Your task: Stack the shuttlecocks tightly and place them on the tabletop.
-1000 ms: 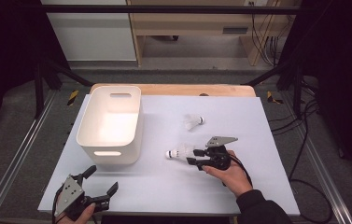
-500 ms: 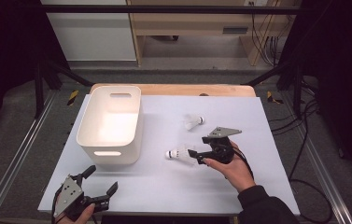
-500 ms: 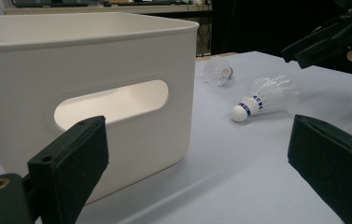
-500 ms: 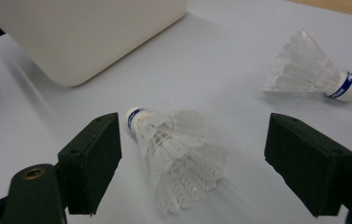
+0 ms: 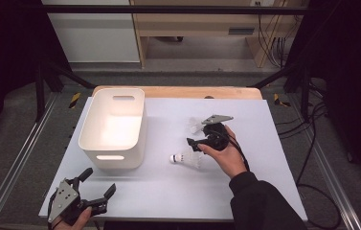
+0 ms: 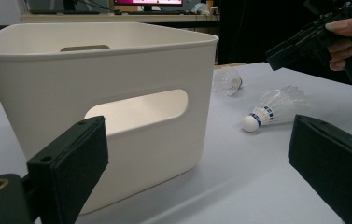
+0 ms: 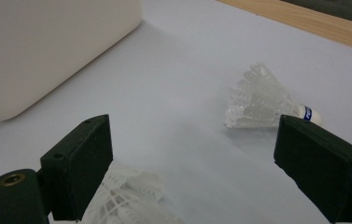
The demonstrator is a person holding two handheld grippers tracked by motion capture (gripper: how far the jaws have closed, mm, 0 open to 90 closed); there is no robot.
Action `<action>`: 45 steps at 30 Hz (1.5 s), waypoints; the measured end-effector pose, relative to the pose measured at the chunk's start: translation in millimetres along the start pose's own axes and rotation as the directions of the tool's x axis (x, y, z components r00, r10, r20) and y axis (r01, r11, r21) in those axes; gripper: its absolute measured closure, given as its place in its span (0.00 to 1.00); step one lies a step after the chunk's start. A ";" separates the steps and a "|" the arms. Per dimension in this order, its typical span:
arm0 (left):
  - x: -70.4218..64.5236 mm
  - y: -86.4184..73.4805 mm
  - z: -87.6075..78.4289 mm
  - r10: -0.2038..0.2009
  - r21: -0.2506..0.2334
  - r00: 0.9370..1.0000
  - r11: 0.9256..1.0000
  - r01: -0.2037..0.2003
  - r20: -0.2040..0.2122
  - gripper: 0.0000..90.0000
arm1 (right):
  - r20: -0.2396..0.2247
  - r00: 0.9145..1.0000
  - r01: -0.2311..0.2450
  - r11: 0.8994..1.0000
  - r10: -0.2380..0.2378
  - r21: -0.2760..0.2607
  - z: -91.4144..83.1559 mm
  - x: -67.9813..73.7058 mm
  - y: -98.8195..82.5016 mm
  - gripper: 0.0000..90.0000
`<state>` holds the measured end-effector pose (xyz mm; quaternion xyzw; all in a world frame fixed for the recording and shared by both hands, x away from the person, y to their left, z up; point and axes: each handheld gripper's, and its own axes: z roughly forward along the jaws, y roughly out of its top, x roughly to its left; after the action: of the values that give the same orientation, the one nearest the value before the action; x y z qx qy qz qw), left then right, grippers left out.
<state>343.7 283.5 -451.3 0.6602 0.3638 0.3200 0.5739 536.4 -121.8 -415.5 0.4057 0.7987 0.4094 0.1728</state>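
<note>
Right gripper (image 5: 193, 142): held in the person's right hand (image 5: 226, 155) just right of the table's centre in the high view; jaws wide apart, having just been opening, with nothing gripped between them.
Near shuttlecock (image 5: 186, 159): lies on its side on the white table (image 5: 168, 191), at about 7 o'clock from the right gripper and just beside it; cork end points toward the bin. In the right gripper view its feathers (image 7: 127, 200) show low between the jaws, close to the left jaw.
Far shuttlecock (image 5: 195, 125): lies on the table at 12 o'clock from the right gripper's jaws; in the right gripper view it (image 7: 257, 100) sits ahead, partly behind the right jaw.
White bin (image 5: 113, 127): upright at 9 o'clock from both shuttlecocks, apart from them.
Left gripper (image 5: 96, 189): at the table's near left corner, 6 o'clock from the bin; jaws spread wide, holding nothing.
</note>
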 end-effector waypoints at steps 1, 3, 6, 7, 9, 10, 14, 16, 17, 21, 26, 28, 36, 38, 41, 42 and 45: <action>0.2 0.1 -0.2 -0.002 -0.003 1.000 1.000 0.002 0.000 0.06 | 0.009 1.000 0.001 1.000 -0.001 -0.003 2.4 -0.5 2.1 0.13; 0.7 0.3 -0.6 -0.002 -0.007 1.000 1.000 0.002 -0.001 0.05 | 0.020 1.000 -0.002 1.000 0.002 0.000 7.0 -1.9 7.0 0.13; 1.6 0.5 -1.0 -0.002 -0.009 1.000 1.000 0.002 -0.002 0.05 | 0.043 0.999 -0.004 1.000 0.004 0.001 13.5 -4.7 14.2 0.13; 1.9 0.5 -1.0 -0.002 -0.010 1.000 1.000 0.002 -0.003 0.05 | 0.046 0.999 -0.009 1.000 0.009 0.005 15.6 -5.8 16.5 0.13; 2.6 0.6 -1.4 -0.002 -0.015 1.000 1.000 0.002 -0.005 0.05 | 0.057 0.998 -0.014 1.000 0.013 0.013 20.5 -8.1 20.2 0.13; 2.9 0.8 -1.7 -0.003 -0.016 1.000 1.000 0.003 -0.006 0.05 | 0.062 0.998 -0.021 1.000 0.020 0.015 23.1 -8.7 21.6 0.13; 4.6 0.8 -1.8 0.002 -0.017 1.000 1.000 -0.002 -0.011 0.05 | 0.085 0.996 -0.038 0.999 0.036 0.024 32.8 -12.8 24.8 0.12; 5.4 0.9 -1.8 0.007 -0.019 1.000 1.000 -0.008 -0.015 0.05 | 0.099 0.994 -0.051 0.998 0.048 0.024 37.3 -15.1 25.5 0.12; 5.9 0.9 -1.7 0.009 -0.019 1.000 1.000 -0.009 -0.016 0.05 | 0.107 0.993 -0.056 0.998 0.053 0.022 39.3 -16.4 25.9 0.12; 6.5 0.9 -1.9 0.008 -0.018 1.000 1.000 -0.008 -0.017 0.05 | 0.154 0.986 -0.070 0.997 0.066 0.017 46.6 -21.1 26.8 0.13; 5.8 1.0 -1.5 0.010 -0.019 1.000 1.000 -0.010 -0.014 0.05 | 0.211 0.975 -0.072 0.997 0.066 0.020 54.7 -23.5 25.8 0.19; 5.5 1.0 -1.5 0.011 -0.019 1.000 1.000 -0.011 -0.014 0.05 | 0.227 0.972 -0.067 0.997 0.060 0.026 57.5 -23.8 24.9 0.21; 4.1 1.1 -0.7 0.016 -0.016 1.000 1.000 -0.016 -0.008 0.05 | 0.290 0.956 -0.062 0.997 0.047 0.044 65.3 -27.6 21.5 0.33; 3.8 1.1 -0.5 0.015 -0.017 1.000 1.000 -0.015 -0.007 0.05 | 0.295 0.955 -0.059 0.997 0.040 0.056 68.1 -27.6 20.3 0.36; 3.7 1.1 -0.5 0.016 -0.017 1.000 1.000 -0.016 -0.008 0.05 | 0.311 0.950 -0.056 0.996 0.032 0.066 72.2 -27.0 19.0 0.39; 3.7 1.1 -0.5 0.016 -0.018 1.000 1.000 -0.016 -0.007 0.05 | 0.319 0.947 -0.055 0.996 0.031 0.067 73.4 -26.9 18.7 0.40; 3.4 1.0 -0.4 0.016 -0.018 1.000 1.000 -0.016 -0.005 0.05 | 0.334 0.942 -0.056 0.996 0.028 0.075 76.7 -27.5 17.4 0.44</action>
<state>345.3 286.5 -450.2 0.6573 0.3568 0.3295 0.5763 608.6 -98.3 -449.8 0.4928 0.7656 0.3052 0.2791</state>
